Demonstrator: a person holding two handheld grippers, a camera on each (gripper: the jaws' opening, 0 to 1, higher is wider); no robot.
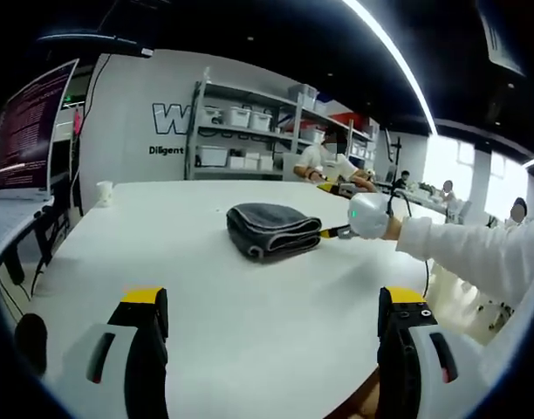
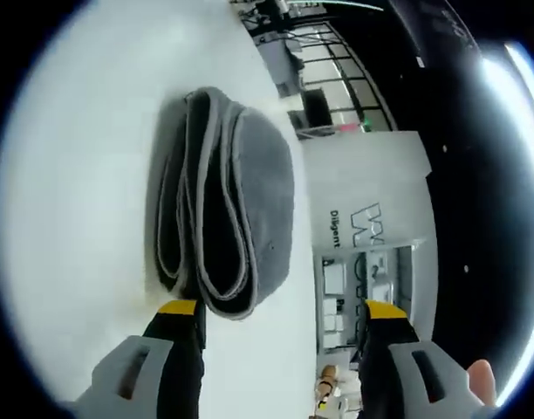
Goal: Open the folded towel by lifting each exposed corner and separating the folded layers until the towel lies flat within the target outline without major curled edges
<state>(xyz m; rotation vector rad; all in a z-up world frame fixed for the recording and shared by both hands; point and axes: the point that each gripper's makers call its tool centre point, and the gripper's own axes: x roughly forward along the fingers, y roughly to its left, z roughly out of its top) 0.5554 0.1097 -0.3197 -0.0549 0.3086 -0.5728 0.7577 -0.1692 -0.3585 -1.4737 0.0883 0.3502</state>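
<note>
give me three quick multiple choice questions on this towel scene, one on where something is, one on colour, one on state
1. Where does the towel lie?
A. on the white table
B. on a shelf
C. on the floor

2. What colour is the towel?
A. red
B. dark grey
C. yellow

3. What state is the towel in?
A. spread flat
B. hanging off the table's edge
C. folded in layers

Answers:
1. A: the left gripper view shows it resting on the white tabletop, with the right gripper at its side.
2. B: it is dark grey in both views.
3. C: the right gripper view shows stacked folds at the towel's open edge, between the open jaws of the right gripper.
</note>
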